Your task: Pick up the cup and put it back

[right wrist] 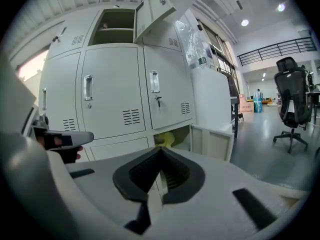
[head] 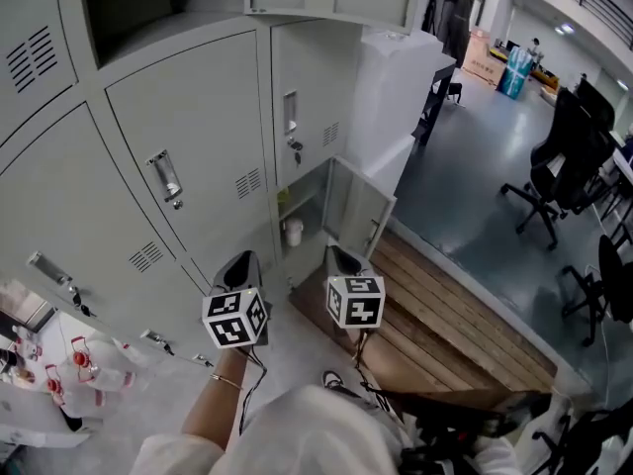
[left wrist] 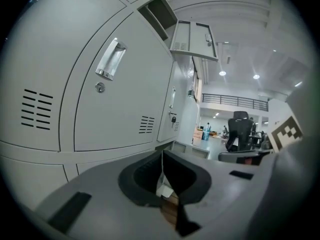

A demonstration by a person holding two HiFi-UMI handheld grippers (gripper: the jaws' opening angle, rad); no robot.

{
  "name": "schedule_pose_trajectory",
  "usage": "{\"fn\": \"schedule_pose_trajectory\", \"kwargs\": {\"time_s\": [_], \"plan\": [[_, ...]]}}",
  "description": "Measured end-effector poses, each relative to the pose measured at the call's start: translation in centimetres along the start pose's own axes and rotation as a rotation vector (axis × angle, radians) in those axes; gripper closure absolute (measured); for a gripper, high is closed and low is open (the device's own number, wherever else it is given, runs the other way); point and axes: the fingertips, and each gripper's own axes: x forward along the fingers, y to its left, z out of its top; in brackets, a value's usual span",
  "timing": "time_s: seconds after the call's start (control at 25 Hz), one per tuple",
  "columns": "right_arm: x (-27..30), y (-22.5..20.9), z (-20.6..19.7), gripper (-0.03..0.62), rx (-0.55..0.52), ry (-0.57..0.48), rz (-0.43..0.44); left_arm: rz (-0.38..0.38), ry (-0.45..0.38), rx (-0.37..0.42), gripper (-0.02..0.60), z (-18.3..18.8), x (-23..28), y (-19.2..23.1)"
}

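Left tongs (head: 240, 263) and right tongs (head: 343, 260), both closed and empty, point side by side toward the cup (head: 293, 232)

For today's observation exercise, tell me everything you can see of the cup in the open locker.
The cup is small, pale and roughly cylindrical. It stands upright on the floor of the open bottom locker compartment, near the front, with the door swung aside. Only that floor appears to touch it. Its material is too small to tell.
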Motion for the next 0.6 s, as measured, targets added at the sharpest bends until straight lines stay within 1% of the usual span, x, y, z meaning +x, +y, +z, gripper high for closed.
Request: {"fn": "schedule_pose_trajectory", "kwargs": {"time_s": [0.16,0.32,0.44,0.6], "plan": [[0.1,0.8,-0.6,0.602,-0.029,0.011,-0.007,0.002,0.006,0.009,0.571,-0.2,-0.2,0.6],[0.4,1.0,-1.0,0.602,-0.040,0.031,0.011,0.005,0.009,0.011,0.571,-0.4,0.2,0.6],[0.7,0.6,-0.9,0.603,-0.067,0.044,0.005,0.011,0.004,0.005,0.571,-0.2,0.7,0.5],[1.1,-0.3,-0.8,0.603,-0.063,0.049,-0.003,0.022,-0.002,-0.004,0.571,0.0,1.4,0.3]]}}
